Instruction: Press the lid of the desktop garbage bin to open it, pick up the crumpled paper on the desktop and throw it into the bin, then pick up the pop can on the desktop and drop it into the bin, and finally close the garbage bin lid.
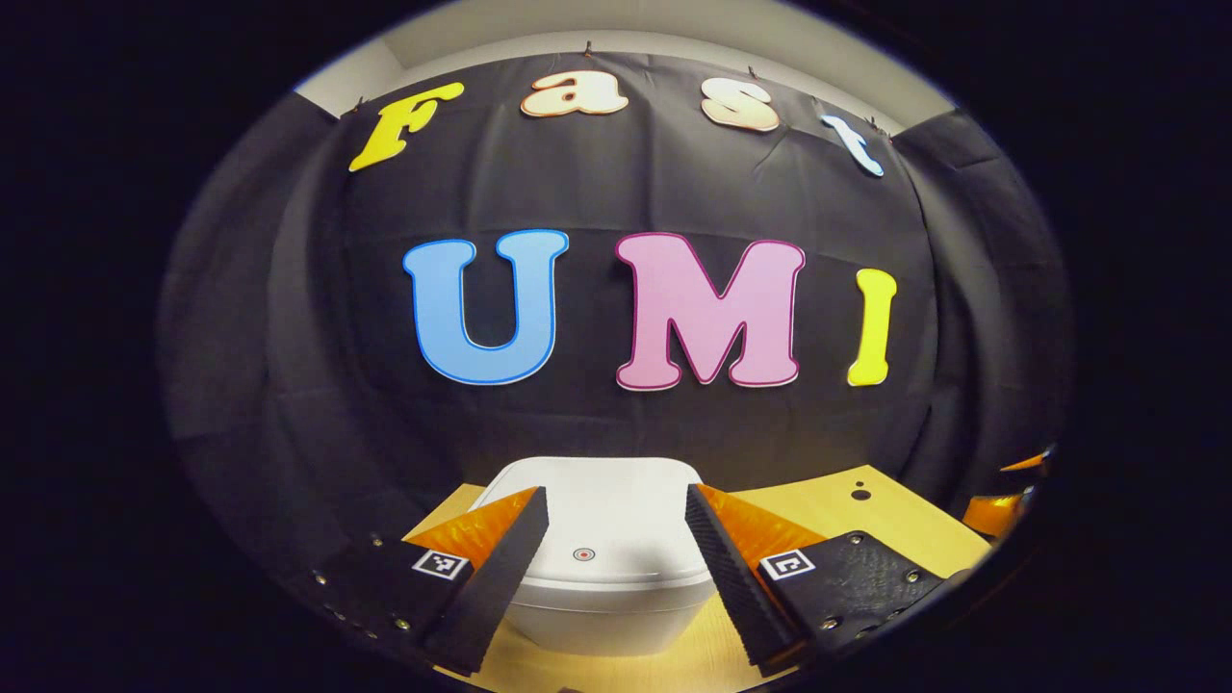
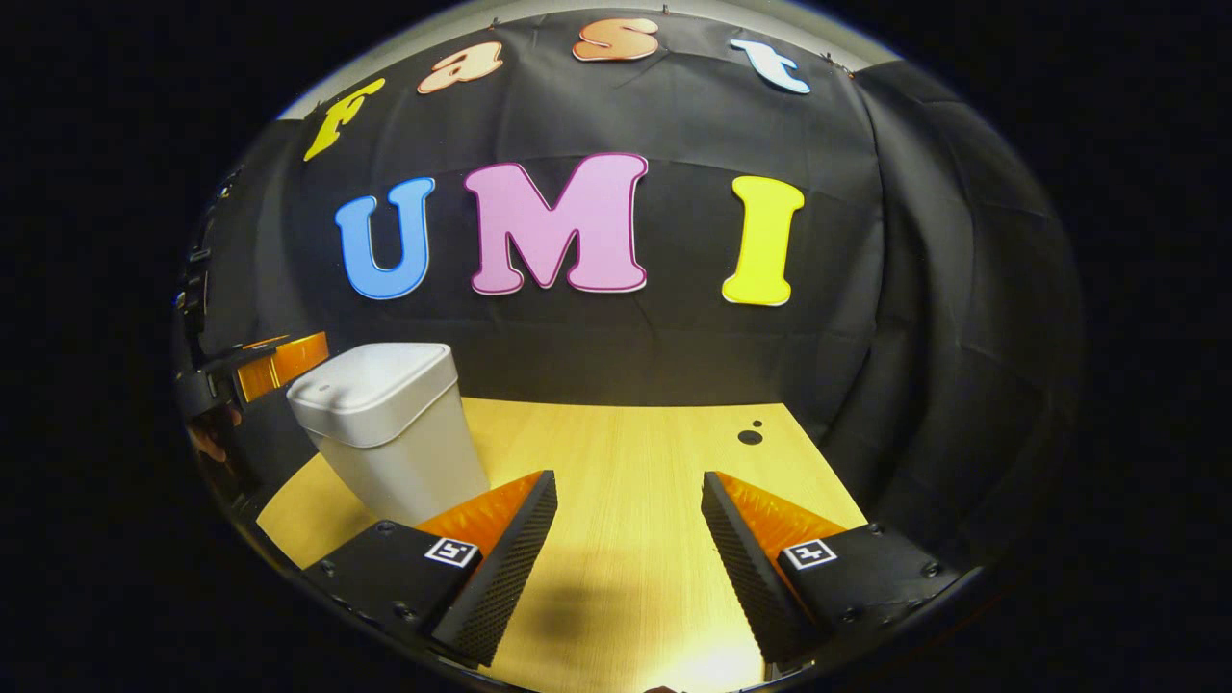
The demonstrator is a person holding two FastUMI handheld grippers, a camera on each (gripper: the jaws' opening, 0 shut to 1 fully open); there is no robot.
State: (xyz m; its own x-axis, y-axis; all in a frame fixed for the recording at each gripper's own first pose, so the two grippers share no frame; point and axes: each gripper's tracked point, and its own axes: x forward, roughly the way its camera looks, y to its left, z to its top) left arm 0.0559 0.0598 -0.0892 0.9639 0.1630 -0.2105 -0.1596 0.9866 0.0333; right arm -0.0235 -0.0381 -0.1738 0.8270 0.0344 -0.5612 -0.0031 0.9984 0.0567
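Bin (image 2: 390, 438), lid down, stands at the table's (image 2: 635, 462) left side, close ahead of the left gripper (image 1: 616, 553), whose fingers gape. Bare tabletop ahead of the right gripper (image 2: 630, 549), open run back to the cloth wall (image 2: 866, 318).

Bin (image 2: 390, 423) on table (image 2: 626, 452), left side.

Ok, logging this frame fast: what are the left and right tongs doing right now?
Left tongs: open, holding nothing, above the closed bin.
Right tongs: open, holding nothing, over the table.
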